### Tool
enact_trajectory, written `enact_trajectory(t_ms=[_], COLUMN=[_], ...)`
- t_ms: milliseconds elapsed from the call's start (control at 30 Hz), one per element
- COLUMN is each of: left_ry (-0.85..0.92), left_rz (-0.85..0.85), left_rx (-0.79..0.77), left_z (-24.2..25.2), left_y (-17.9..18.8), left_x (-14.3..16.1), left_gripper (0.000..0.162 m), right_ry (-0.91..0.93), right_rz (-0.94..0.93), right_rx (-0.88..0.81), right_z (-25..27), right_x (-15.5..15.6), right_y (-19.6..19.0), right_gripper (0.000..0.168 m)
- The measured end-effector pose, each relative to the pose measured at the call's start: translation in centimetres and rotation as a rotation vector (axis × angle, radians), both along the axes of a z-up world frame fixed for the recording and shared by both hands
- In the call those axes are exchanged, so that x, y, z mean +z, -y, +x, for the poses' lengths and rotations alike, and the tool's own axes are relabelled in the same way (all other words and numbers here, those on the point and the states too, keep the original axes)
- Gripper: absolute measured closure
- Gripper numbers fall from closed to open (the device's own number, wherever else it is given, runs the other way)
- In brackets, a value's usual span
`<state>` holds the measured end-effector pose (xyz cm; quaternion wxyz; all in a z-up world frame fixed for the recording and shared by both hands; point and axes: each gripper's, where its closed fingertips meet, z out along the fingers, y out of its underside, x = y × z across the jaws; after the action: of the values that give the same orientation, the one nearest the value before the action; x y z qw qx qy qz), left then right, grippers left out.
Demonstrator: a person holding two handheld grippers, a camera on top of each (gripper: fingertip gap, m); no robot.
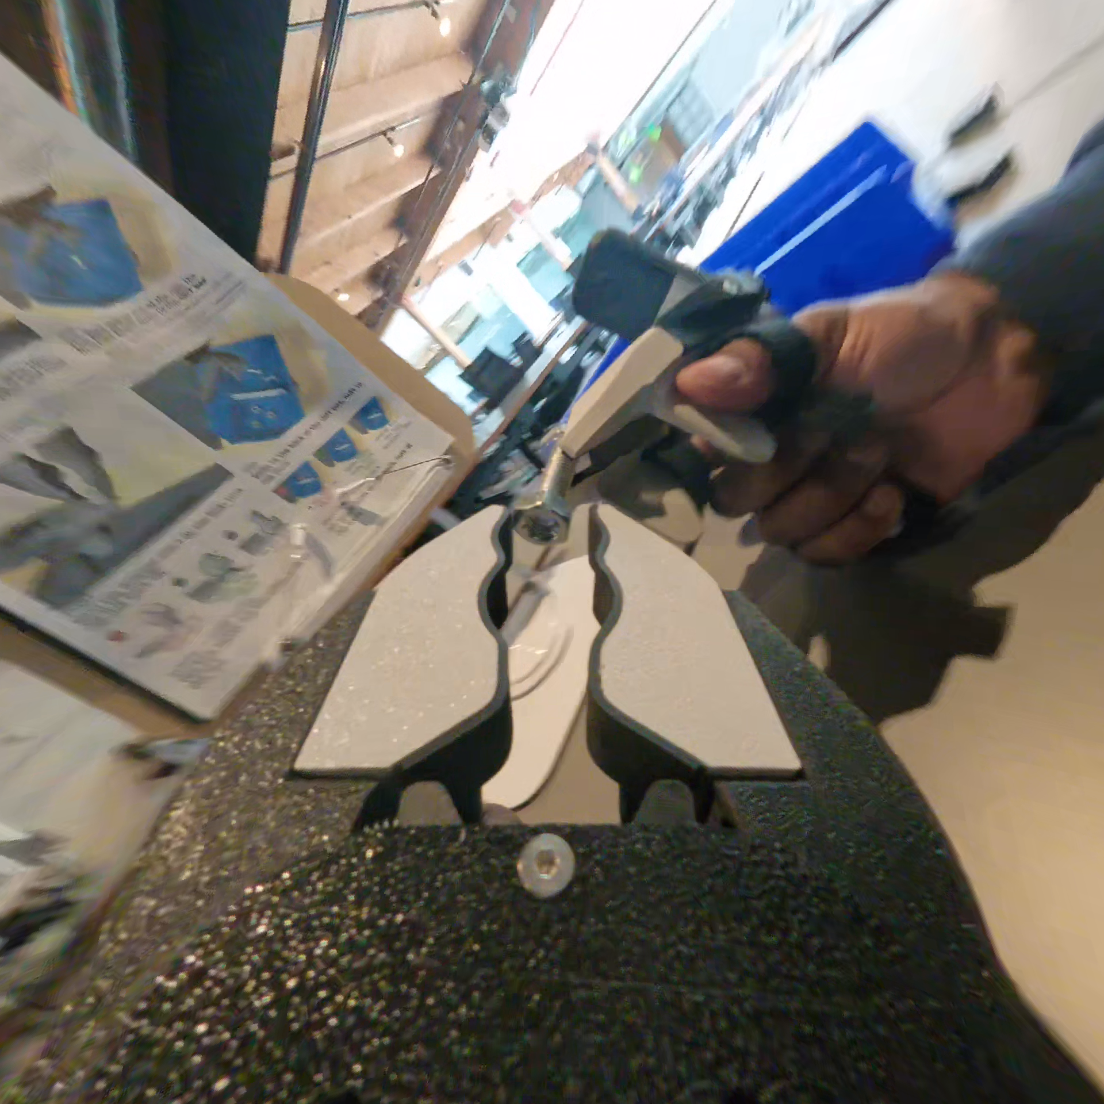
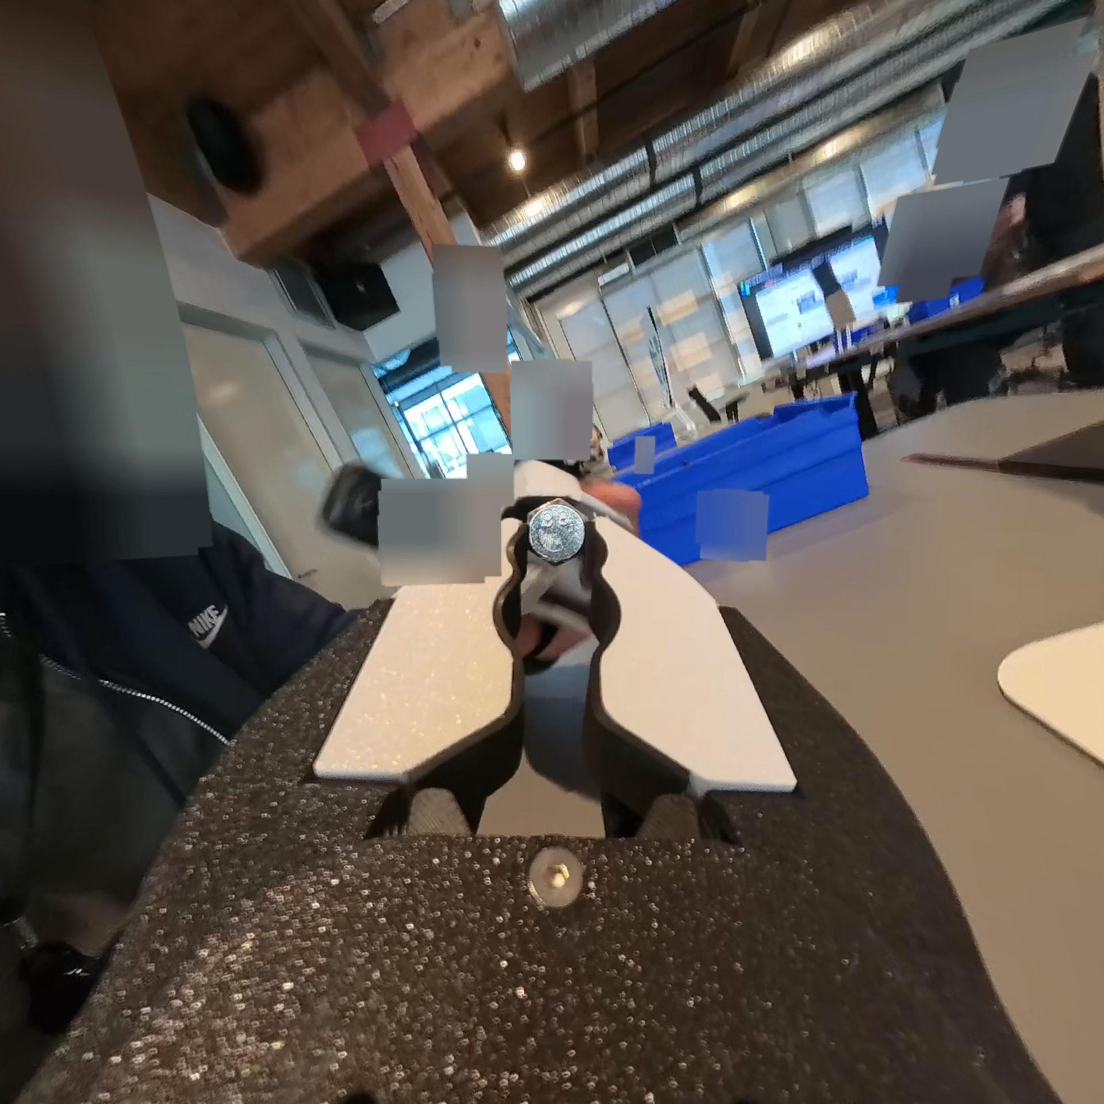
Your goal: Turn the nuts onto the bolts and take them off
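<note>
In the left wrist view a silver bolt (image 1: 558,478) points at me with a hex nut (image 1: 540,520) on its near end. My left gripper (image 1: 548,518) has the nut between its fingertips. The nut lies against the left finger (image 1: 430,645), and a narrow gap shows beside the right finger, so the jaws stand slightly apart. The right gripper (image 1: 576,457), held in a hand (image 1: 866,418), clamps the bolt's far end. In the right wrist view my right gripper (image 2: 554,537) is shut on the bolt's hex head (image 2: 554,533). The left gripper is partly hidden behind it.
A printed instruction sheet on a cardboard board (image 1: 179,448) stands close at my left. Blue bins (image 2: 776,466) sit on the grey table (image 2: 896,597) beyond, with a white mat (image 2: 1063,687) at the right. A person in a dark jacket (image 2: 149,657) is at the left. Less than 4 cm separates the two grippers' tips.
</note>
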<state>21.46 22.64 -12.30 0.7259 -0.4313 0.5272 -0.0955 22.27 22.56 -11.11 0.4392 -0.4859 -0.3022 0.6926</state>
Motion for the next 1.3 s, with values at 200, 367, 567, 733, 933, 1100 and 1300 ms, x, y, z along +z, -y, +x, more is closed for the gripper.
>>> enact_trajectory(t_ms=[200,367,567,733,933,1100,1300], left_ry=[0.409,0.501,0.474,0.289,-0.015,0.295,0.545], left_rz=[-0.641,-0.896,-0.941,-0.572,0.09,-0.371,-0.888], left_rx=[-0.314,-0.421,-0.454,-0.267,0.039,-0.24,-0.409], left_z=[-0.1,-0.1,0.5,0.4,0.2,0.3,-0.3], left_y=[0.2,-0.1,0.5,0.4,0.0,0.9,-0.4], left_x=[1.7,1.3,0.7,0.4,0.3,1.6,1.6], left_gripper=[0.114,0.114,0.145,0.145,0.134,0.12,0.12], right_ry=[-0.029,-0.01,0.004,0.001,-0.011,-0.031,-0.027], right_rz=[0.029,0.047,0.051,0.036,0.033,0.031,0.046], right_rx=[-0.03,-0.032,-0.034,-0.025,-0.024,-0.041,-0.059], right_z=[0.8,0.5,0.2,0.1,0.1,0.5,0.7], right_x=[0.7,0.5,0.3,0.2,0.3,0.6,0.6], right_y=[-0.3,-0.1,0.0,0.0,0.1,-0.2,-0.3], right_gripper=[0.152,0.151,0.151,0.151,0.151,0.151,0.151])
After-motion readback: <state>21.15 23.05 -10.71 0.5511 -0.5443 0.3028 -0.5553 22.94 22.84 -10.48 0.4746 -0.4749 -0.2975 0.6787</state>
